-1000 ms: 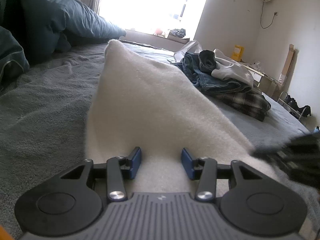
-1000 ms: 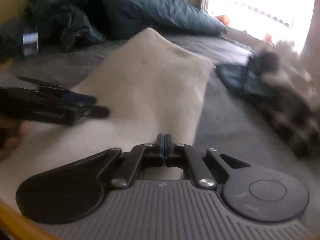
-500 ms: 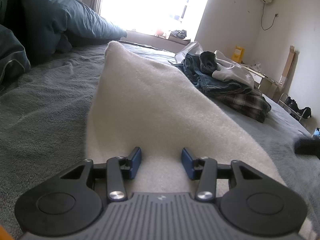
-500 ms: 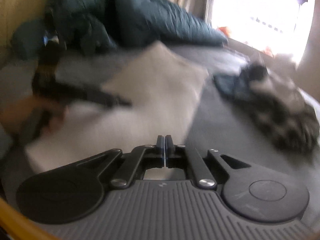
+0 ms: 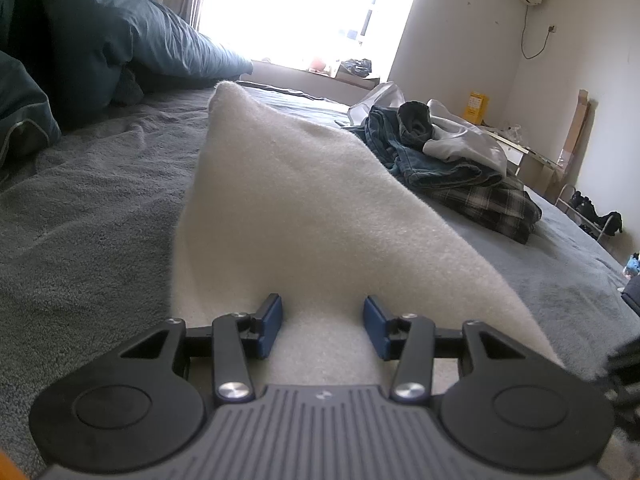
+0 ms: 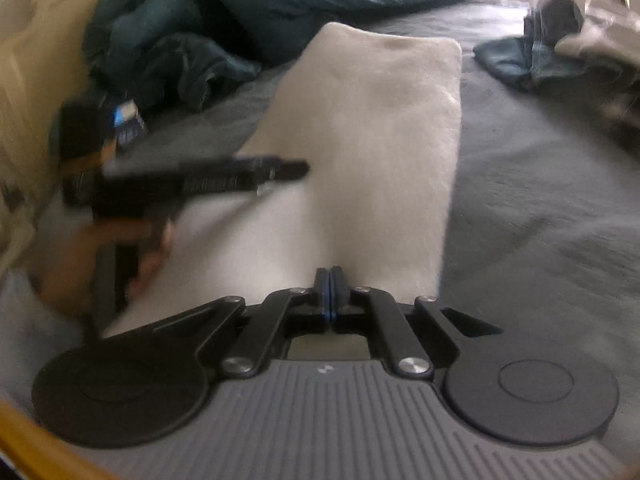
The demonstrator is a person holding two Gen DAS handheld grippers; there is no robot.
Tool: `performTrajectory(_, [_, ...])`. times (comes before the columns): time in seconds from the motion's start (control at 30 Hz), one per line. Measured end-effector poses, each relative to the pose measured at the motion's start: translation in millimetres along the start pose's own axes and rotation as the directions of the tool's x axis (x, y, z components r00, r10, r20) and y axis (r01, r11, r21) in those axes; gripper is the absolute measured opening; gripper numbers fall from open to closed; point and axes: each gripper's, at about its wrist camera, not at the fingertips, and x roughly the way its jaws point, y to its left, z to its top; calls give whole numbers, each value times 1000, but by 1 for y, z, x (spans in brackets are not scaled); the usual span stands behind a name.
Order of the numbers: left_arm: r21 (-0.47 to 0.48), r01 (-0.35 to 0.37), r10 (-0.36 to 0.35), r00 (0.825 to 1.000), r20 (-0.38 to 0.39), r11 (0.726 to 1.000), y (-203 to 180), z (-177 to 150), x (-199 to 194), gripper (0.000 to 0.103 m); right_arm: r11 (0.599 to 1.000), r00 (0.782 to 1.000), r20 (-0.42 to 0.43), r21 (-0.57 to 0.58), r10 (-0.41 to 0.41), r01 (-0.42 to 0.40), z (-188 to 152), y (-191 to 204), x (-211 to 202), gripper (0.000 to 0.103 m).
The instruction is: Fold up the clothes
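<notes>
One white garment [image 5: 304, 200] flat on grey bed [image 5: 80, 208]; no containers.

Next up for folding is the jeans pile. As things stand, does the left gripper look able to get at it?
Probably yes, after a long reach: the left gripper hangs open over the white fleece, and only that flat fleece and bare bedcover lie before the jeans pile.

— Any lettering to read from my two grippers' cameras over the bed?

— None I can make out. The yellow box [image 5: 478, 106] by the far wall carries dark print too small to read, and the blue-and-white label [image 6: 127, 125] on the dark object at the left edge of my right-hand view is smeared by blur.

— Brands, numbers?

— None legible.
</notes>
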Motion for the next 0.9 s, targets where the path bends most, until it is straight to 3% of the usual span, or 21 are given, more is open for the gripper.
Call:
performTrajectory(0.23, [-8, 4, -4, 1000, 3, 1000, 1, 0, 0, 47, 995, 999, -4, -92, -48, 47, 2, 25, -38, 1])
performTrajectory(0.4, [-7, 3, -3, 1000, 4, 1000, 1, -1, 0, 47, 991, 985, 166, -112, -50, 69, 47, 21, -37, 2])
performTrajectory(0.5, [-10, 5, -5, 1000, 5, 1000, 1, -1, 0, 47, 997, 990, 137, -76, -19, 30, 63, 13, -8, 2])
performTrajectory(0.53, [-11, 7, -7, 1000, 4, 1000, 1, -1, 0, 47, 999, 996, 88, -53, -4, 9, 62, 10, 5, 2])
performTrajectory(0.6, [-12, 8, -8, 1000, 2, 1000, 1, -1, 0, 48, 999, 999, -23, 6, 34, -34, 44, 9, 26, 2])
performTrajectory(0.73, [-12, 9, -9, 1000, 1, 1000, 1, -1, 0, 48, 991, 995, -19, 86, 103, -101, 2, 15, 10, 2])
performTrajectory(0.9, [-15, 12, -12, 1000, 5, 1000, 2, -1, -1, 48, 984, 987, -70, 109, 146, -138, -34, 18, -17, 1])
